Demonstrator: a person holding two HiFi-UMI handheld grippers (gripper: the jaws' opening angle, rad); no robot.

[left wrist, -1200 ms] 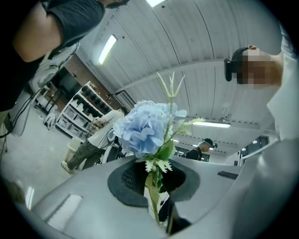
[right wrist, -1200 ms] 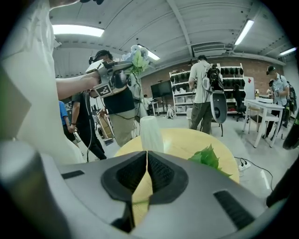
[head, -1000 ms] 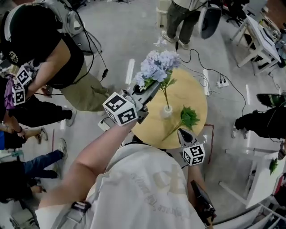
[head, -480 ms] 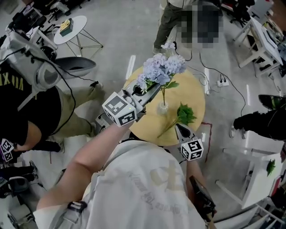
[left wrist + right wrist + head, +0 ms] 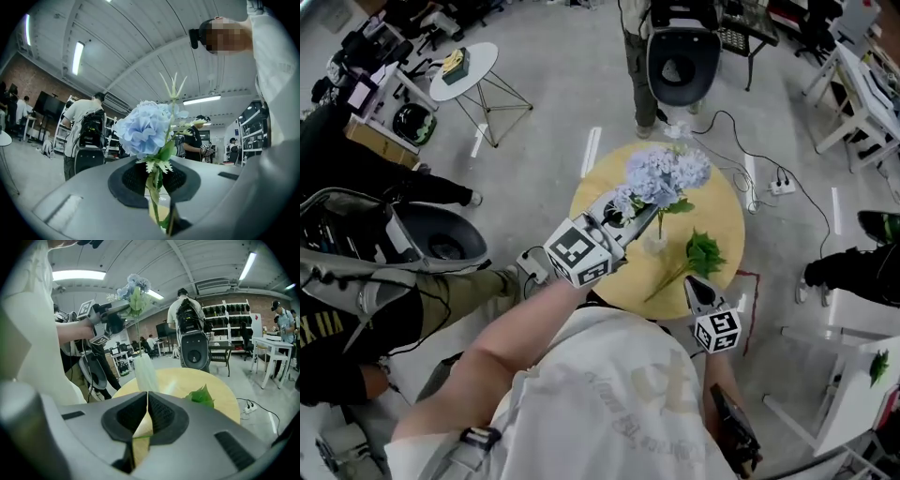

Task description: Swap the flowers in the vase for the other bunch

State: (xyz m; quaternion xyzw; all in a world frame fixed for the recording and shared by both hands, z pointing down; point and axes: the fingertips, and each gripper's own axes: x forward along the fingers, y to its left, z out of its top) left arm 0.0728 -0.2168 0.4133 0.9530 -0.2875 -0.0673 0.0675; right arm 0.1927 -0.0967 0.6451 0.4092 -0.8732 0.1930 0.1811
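Grey concrete floor spreads all round the round wooden table (image 5: 717, 202), with cables and a power strip (image 5: 781, 186) lying beyond its far edge and a person (image 5: 639, 37) standing past that. On the table stands a small pale vase (image 5: 655, 244), upright near the middle.

My left gripper (image 5: 630, 199) reaches level over the near left of the table. Its jaws are nearly together, clamped on the green stem of the blue hydrangea bunch (image 5: 667, 172) just under the bloom and its small leaves. The bloom sits above the vase, and the thin stem runs down from my pads to the vase's mouth; I cannot tell whether its tip is inside.

Just right of the vase lies the other bunch (image 5: 701, 253), leafy and green, flat on the wood, its long stem pointing back toward me.

My right gripper (image 5: 694, 286) tilts down over the near edge of the table, close to that stem. Its pads are pressed together. A thin green line of stem shows through the gap beneath them.
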